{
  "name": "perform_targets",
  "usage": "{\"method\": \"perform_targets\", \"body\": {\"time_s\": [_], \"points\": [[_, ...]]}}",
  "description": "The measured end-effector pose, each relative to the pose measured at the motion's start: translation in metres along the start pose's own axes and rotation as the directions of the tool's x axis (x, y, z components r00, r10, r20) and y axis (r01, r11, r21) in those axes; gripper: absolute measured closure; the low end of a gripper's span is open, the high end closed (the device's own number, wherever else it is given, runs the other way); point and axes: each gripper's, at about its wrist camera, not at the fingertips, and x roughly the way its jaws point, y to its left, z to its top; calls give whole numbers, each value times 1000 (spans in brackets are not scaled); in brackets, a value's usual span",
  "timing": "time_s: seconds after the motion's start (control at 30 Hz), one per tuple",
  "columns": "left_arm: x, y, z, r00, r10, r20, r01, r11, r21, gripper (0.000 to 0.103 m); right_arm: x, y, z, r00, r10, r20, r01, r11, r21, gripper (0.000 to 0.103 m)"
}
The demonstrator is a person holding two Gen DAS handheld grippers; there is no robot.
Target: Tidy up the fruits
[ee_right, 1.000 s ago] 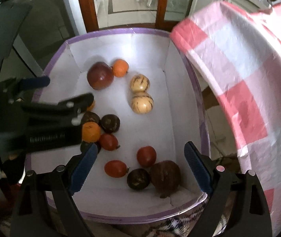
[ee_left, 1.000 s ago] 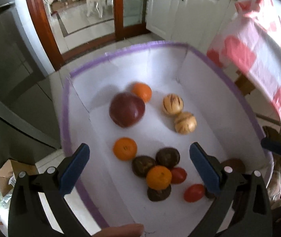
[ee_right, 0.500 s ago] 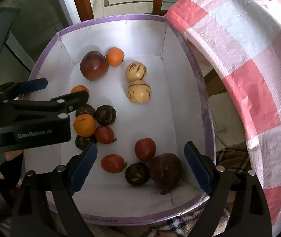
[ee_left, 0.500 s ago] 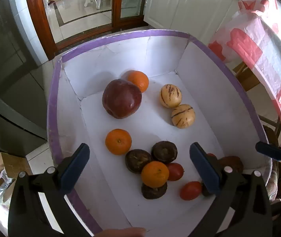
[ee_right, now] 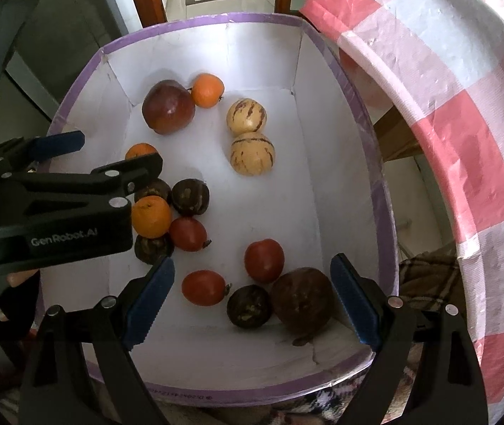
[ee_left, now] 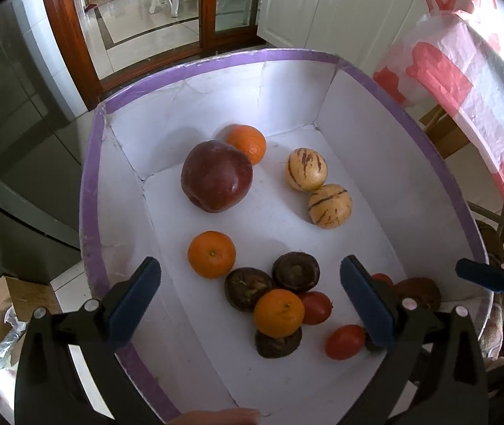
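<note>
- Orange-skinned mandarin [ee_left: 279,313] sat on top of a cluster of dark brown fruits [ee_left: 296,271] and red tomatoes [ee_left: 345,341] on the floor of the white box [ee_left: 195,106], between the fingertips of the left gripper [ee_left: 250,299] and just ahead of them, toward 12 o'clock.
- From the right gripper [ee_right: 252,299], that cluster lay off at about 10 o'clock; a tomato [ee_right: 203,287], a dark fruit [ee_right: 248,306] and a large brown fruit [ee_right: 303,299] lay between its own fingertips.
- By this reading the left gripper was nearer the mandarin.
- Both grippers stood wide apart, empty, touching no fruit.
</note>
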Motion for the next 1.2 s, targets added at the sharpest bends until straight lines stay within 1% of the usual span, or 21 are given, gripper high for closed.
{"method": "perform_targets", "body": {"time_s": [0.27,0.57,1.2], "points": [[-2,3,0,1000,-3,6,3,1000,-4,2,7,-1,-1,1000,-8,-30,8,1000,9,16],[-3,2,-1,1000,-14,10,14,1000,-8,2,11,-3,-2,999,-14,-37,14,1000,13,16],[-4,1,0,1000,-3,16,2,1000,8,2,14,-6,-3,999,-6,-47,7,1000,27,16]]}}
